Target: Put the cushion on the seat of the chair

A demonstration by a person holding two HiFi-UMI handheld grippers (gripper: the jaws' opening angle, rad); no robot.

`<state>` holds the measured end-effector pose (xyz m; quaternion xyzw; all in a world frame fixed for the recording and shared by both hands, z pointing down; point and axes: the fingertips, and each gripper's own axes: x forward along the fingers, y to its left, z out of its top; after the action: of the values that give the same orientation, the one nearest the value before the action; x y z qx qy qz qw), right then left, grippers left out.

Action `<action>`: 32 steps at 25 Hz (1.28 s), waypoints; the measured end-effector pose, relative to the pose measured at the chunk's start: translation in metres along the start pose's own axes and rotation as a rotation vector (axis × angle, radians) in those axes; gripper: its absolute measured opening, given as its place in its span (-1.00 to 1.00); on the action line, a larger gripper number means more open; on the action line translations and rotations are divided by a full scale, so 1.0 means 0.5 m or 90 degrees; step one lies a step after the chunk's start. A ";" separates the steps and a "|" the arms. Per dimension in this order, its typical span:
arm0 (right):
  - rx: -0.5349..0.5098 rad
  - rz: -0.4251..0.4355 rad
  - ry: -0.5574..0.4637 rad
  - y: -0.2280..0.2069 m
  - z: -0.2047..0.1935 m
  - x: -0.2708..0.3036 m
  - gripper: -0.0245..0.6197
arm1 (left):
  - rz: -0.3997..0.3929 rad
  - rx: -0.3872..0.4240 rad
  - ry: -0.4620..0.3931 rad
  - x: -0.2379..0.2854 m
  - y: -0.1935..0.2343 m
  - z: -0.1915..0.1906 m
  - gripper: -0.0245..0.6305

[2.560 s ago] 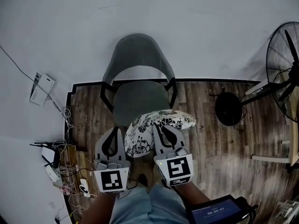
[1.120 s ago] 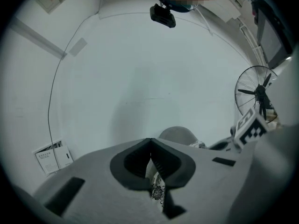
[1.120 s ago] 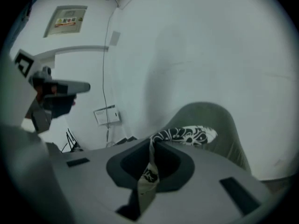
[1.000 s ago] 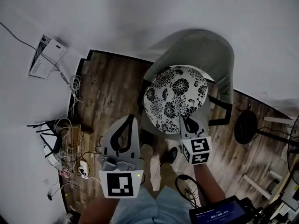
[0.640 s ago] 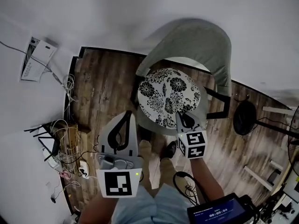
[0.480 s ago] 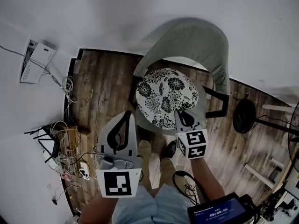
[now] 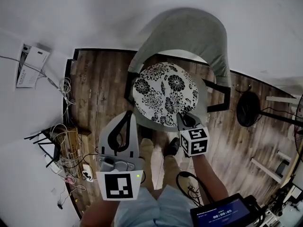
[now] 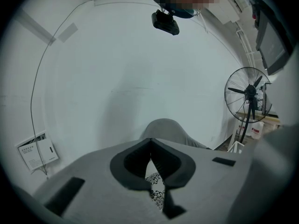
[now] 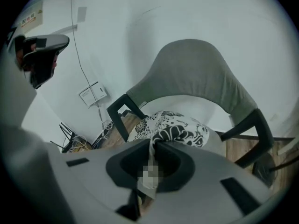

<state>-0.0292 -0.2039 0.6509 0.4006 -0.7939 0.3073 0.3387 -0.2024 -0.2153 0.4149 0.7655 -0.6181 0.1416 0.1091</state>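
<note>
Wood floor [image 7: 99,93] meets white walls, and one grey chair [image 7: 189,32] stands against them. One flowered cushion [image 7: 163,93] lies on its seat and covers most of it. The right gripper [image 7: 182,118] pinches a fold at the cushion's near edge, and its jaws are opening on that cloth. The left gripper [image 7: 128,115] hangs near the chair, jaws together on nothing. The cushion looks soft, light and floppy, so an edge fold seems the best place to grip.
</note>
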 end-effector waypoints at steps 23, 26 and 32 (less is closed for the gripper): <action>0.140 -0.035 -0.002 -0.141 -0.143 0.022 -0.80 | -0.074 0.029 0.029 0.060 -0.093 -0.059 -0.90; 0.135 -0.039 -0.005 -0.148 -0.144 0.023 -0.80 | -0.080 0.032 0.038 0.065 -0.103 -0.069 -0.90; 0.145 -0.059 0.001 -0.167 -0.161 0.026 -0.79 | -0.101 0.039 0.043 0.087 -0.114 -0.086 -0.90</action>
<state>0.0590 -0.1895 0.7262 0.4725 -0.7343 0.3799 0.3053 -0.1415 -0.2286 0.4709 0.8098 -0.5470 0.1767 0.1173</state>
